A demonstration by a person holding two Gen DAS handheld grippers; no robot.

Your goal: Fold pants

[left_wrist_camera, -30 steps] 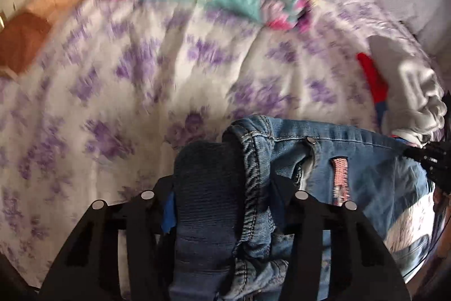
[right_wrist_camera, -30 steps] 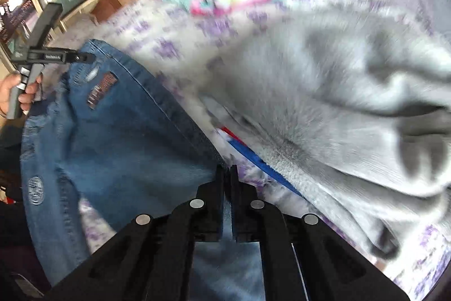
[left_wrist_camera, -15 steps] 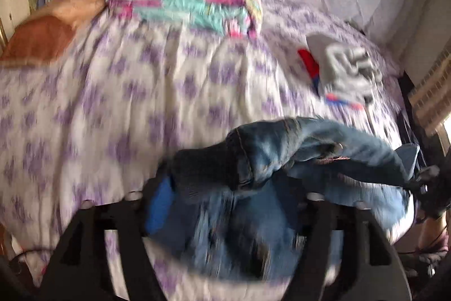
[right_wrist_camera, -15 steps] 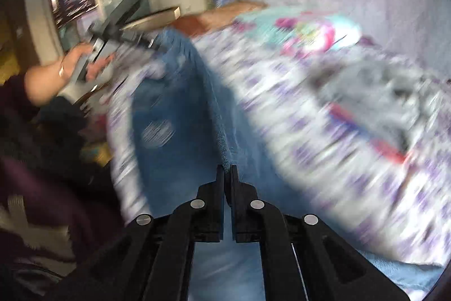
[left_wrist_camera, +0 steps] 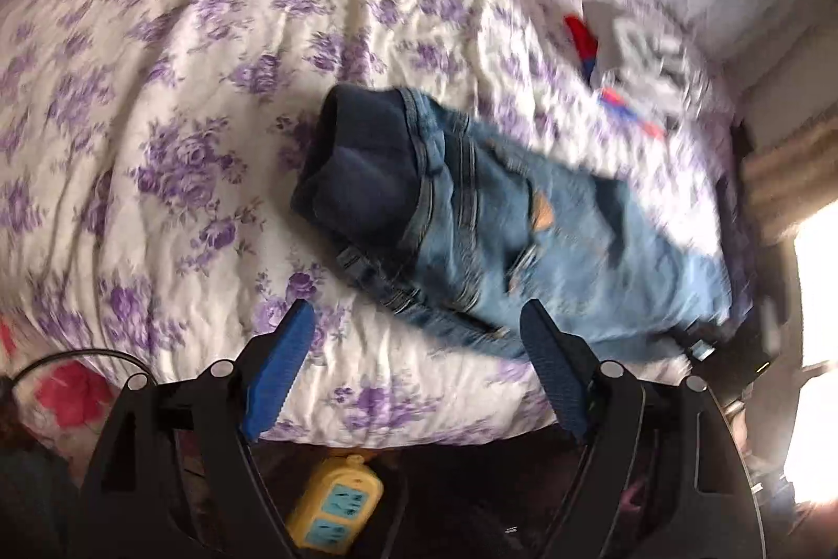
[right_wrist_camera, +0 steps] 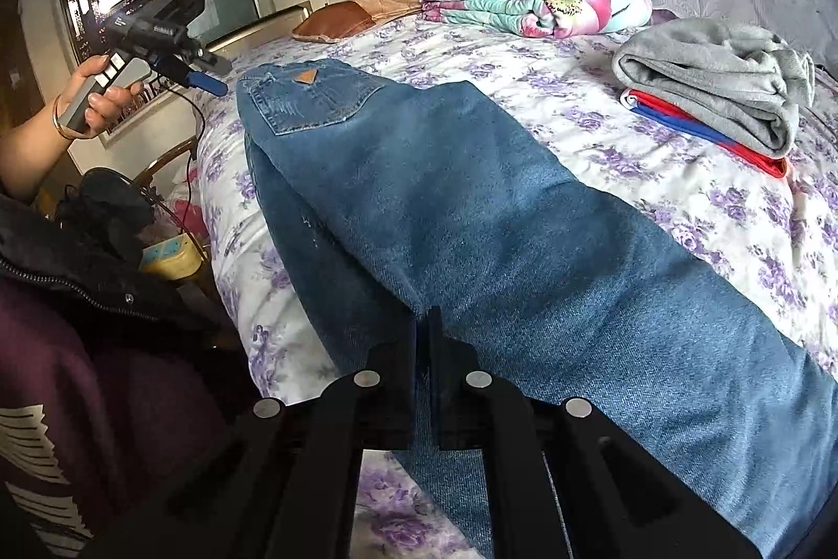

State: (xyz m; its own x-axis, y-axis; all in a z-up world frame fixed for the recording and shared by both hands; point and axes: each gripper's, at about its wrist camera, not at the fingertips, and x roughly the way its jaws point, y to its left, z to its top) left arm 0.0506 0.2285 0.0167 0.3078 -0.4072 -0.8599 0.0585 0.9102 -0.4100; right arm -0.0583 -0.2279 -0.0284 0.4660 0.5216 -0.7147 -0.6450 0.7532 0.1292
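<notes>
Blue jeans (right_wrist_camera: 471, 203) lie stretched across the flowered bedsheet (right_wrist_camera: 681, 171), back pocket and brown patch up, waist toward the far left. In the left wrist view the jeans (left_wrist_camera: 497, 234) show a dark inner waistband at their left end. My left gripper (left_wrist_camera: 416, 307) hovers over the bed's near edge, open, with nothing between its blue pads (left_wrist_camera: 277, 370). The right wrist view shows that left gripper (right_wrist_camera: 207, 79) held in a hand beyond the waist. My right gripper (right_wrist_camera: 424, 323) is shut on a fold of the jeans' leg.
A folded grey garment (right_wrist_camera: 717, 87) lies on a red and blue one at the back right. A folded flowery quilt (right_wrist_camera: 539, 3) and a brown pillow (right_wrist_camera: 356, 17) sit by the wall. A yellow power strip (left_wrist_camera: 335, 506) lies below the bed's edge. My dark sleeve and torso fill the left.
The left gripper opened, let go of the waistband and drew back from it. The jeans dropped flat on the bed. The right gripper pulled the leg away from the grey garment.
</notes>
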